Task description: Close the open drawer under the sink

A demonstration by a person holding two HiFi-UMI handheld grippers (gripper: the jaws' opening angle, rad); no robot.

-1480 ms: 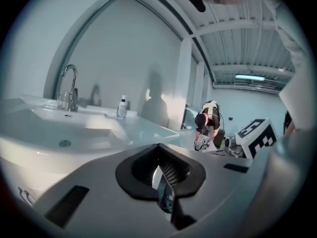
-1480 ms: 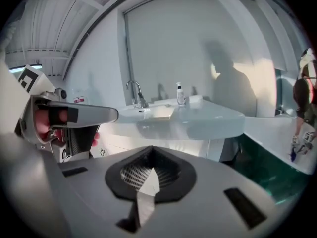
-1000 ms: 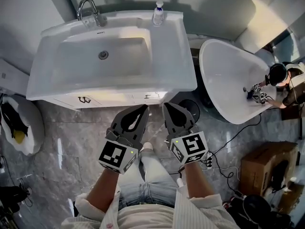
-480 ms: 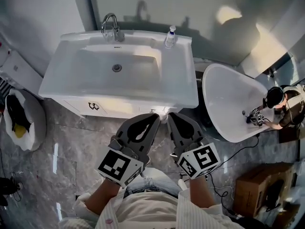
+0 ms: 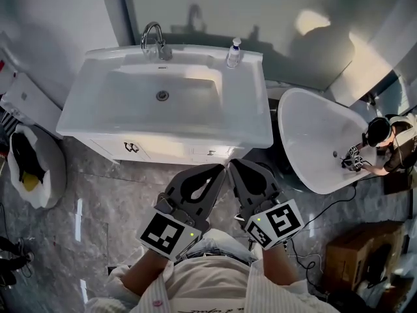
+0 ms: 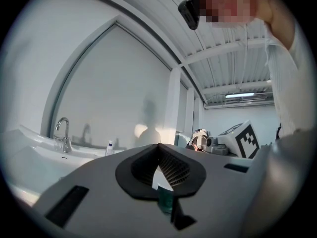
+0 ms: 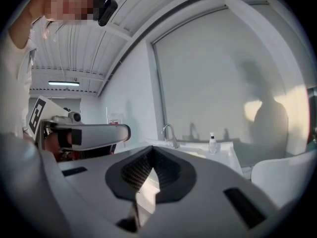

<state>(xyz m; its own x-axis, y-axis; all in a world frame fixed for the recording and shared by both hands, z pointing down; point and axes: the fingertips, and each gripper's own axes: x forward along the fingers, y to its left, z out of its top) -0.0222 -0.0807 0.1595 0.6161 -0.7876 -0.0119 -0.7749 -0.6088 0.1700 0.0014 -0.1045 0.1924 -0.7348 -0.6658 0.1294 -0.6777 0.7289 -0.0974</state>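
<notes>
Bathroom, grey marble floor (image 5: 98,201). Under the white sink (image 5: 163,96), the drawer (image 5: 195,152) front is seen flush with the cabinet, and closure is judged complete. The left hand-held gripper (image 5: 218,169) and right hand-held gripper (image 5: 233,166), jaws pressed together and empty, have been drawn back just clear of the front they met half a second ago.

- Readable text, brands or numbers: none in any view.
- left gripper (image 5: 217,169), top face of left cube (image 5: 171,232): black-and-white square code marker. A pattern only, with no letters or digits.
- right gripper (image 5: 234,165), top face of right cube (image 5: 277,222): a similar square code marker with a different pattern. No letters or digits.
- soap bottle (image 5: 233,53) on the back rim of the sink (image 5: 257,119): any label is too small to read.
- wall sign (image 7: 113,119), white with a red strip: its print is too small to read.
</notes>
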